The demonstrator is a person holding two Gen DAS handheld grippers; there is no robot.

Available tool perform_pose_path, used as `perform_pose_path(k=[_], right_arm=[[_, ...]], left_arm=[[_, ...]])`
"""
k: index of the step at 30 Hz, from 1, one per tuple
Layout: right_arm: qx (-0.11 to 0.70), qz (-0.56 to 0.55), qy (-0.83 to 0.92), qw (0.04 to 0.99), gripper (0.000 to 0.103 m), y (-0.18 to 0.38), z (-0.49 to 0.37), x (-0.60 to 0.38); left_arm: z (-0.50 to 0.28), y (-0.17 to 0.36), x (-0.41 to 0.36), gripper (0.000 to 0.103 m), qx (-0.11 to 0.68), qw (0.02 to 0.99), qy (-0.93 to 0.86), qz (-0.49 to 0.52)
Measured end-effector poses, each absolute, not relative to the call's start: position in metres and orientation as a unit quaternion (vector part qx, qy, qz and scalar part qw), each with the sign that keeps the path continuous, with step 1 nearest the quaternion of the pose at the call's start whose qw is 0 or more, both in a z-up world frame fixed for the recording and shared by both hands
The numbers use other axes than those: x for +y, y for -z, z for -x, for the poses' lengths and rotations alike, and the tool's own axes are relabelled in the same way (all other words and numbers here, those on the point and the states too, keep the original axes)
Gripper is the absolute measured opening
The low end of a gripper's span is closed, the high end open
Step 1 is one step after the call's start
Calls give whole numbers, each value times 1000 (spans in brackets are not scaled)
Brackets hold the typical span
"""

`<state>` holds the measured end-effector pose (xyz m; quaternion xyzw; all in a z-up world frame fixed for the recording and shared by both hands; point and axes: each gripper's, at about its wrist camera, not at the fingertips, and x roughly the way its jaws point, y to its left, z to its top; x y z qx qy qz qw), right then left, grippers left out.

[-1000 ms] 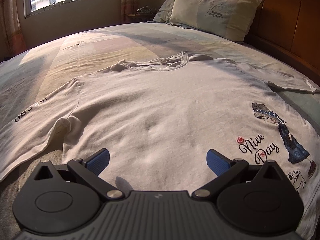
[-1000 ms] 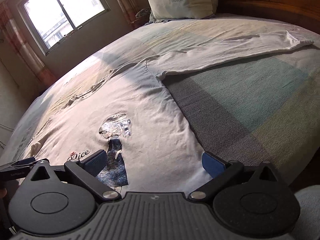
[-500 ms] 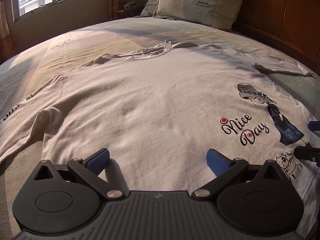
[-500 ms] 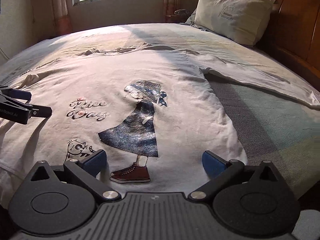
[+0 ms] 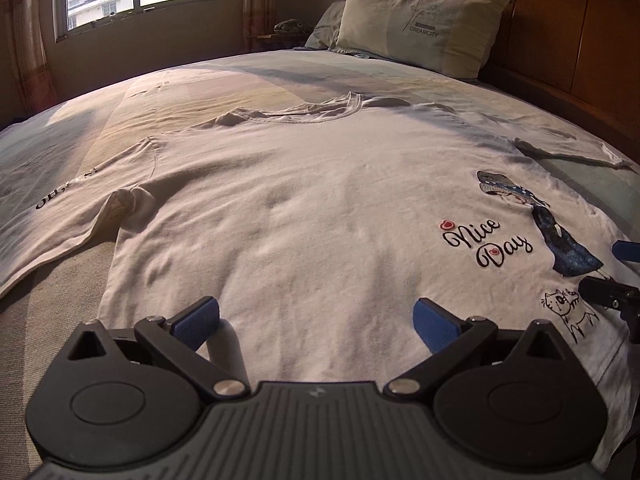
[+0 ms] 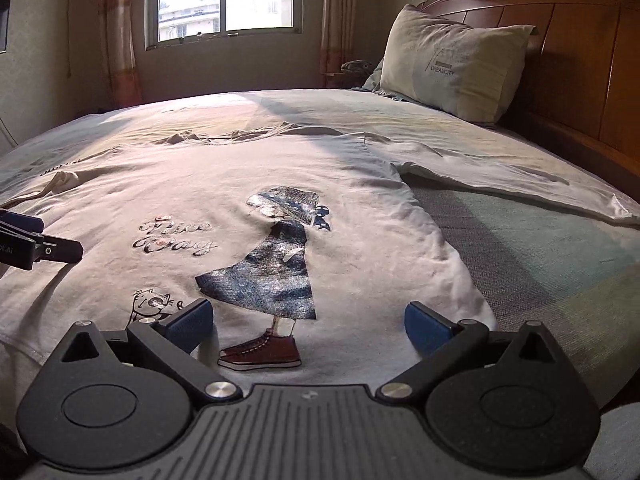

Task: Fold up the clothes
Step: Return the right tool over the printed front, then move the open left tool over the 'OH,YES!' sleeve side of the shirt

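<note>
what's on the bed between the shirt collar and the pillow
Nothing: between the shirt collar and the pillow the bed sheet lies bare, as both wrist views show.

right gripper (image 6: pixel 308 320) swung squarely onto T-shirt (image 6: pixel 248 184) print, left gripper (image 5: pixel 316 320) nudged sideways

A bed (image 6: pixel 540 248) with a striped cover fills the room's middle. At 2 o'clock a pillow (image 6: pixel 452 68) leans on a wooden headboard (image 6: pixel 580 40). At 12 o'clock a window (image 6: pixel 226 0) lets daylight in, flanked by curtains (image 6: pixel 116 40); sun falls across the cover. A small stand (image 6: pixel 352 72) sits beside the pillow. Walls are plain and dim.
</note>
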<state>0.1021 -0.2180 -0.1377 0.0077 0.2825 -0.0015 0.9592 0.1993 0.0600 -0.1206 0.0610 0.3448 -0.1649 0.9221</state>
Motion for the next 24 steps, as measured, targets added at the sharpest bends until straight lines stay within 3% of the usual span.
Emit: perform_pose_path(k=[6, 10, 17, 24], right_arm=[[283, -5, -1, 959, 103, 137, -105, -217], [292, -5, -10, 956, 103, 135, -106, -220], [309, -7, -14, 951, 103, 133, -110, -221], [312, -7, -20, 950, 103, 132, -110, -222]], left_arm=[[-224, 76, 73, 102, 336, 926, 147, -91], [-279, 50, 84, 102, 328, 931, 152, -56], [-367, 86, 98, 102, 414, 903, 111, 6], [-344, 98, 116, 102, 436, 892, 109, 52]])
